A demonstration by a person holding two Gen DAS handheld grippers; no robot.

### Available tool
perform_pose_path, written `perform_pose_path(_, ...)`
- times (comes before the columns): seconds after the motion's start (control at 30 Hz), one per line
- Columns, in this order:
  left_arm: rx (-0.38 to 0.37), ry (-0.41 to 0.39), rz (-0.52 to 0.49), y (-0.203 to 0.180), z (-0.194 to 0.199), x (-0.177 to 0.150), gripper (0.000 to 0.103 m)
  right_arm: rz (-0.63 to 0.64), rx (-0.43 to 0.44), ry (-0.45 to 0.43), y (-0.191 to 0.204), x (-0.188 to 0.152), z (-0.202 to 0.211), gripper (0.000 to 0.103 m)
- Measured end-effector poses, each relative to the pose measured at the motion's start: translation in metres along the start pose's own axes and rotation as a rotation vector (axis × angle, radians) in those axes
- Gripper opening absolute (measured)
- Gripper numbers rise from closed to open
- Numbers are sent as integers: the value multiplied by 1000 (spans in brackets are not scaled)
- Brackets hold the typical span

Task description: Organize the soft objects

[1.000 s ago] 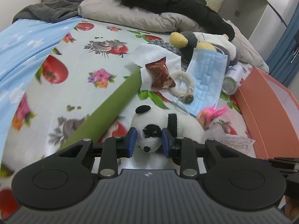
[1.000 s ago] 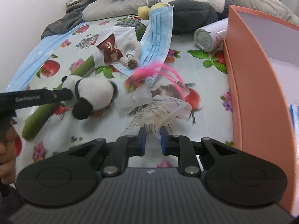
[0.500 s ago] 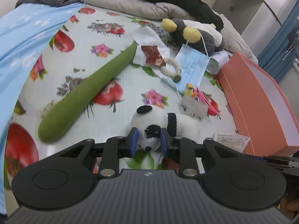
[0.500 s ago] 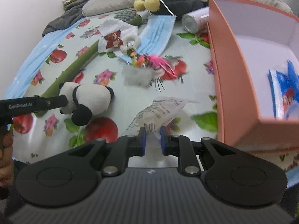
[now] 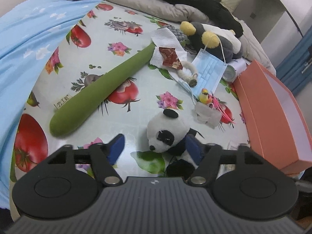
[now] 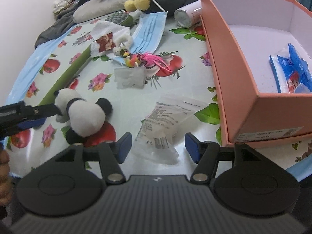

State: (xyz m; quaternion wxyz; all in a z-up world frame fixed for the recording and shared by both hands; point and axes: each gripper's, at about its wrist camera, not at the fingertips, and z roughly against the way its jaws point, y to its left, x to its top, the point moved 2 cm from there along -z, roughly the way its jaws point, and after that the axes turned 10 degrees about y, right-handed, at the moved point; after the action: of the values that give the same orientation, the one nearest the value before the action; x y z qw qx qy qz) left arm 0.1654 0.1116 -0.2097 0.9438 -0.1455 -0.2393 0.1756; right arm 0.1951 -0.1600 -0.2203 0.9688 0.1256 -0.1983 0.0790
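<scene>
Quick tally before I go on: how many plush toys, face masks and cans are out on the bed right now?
Plush toys: 3 – panda, green tube plush, grey-and-yellow plush
Face masks: 1 – blue mask
Cans: 1 – white can, lying on its side
Total: 5

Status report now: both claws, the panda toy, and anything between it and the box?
Left claw open, right claw open. Panda toy lies on the table, not held. Plastic packet lies between it and the orange box.
</scene>
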Motion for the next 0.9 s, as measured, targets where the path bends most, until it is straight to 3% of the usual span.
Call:
perform_pose_path(0.3,-146,41,223,-7,-5,-7,77,-29,-27,-34,-2,6,-19,61)
perform_pose_path(0.37,-157,50,250,-11,-8,-7,77,-26,-35,-27,-3,6,-22,51)
perform_pose_path(0.57,-148,64,284,-21,-16,-9,76,-9,-18,-40,-5,5,-18,29)
perform_pose_path(0.9,-63,70,240,-47,-33,-9,75,14,10,-45,-6,2,-15,27)
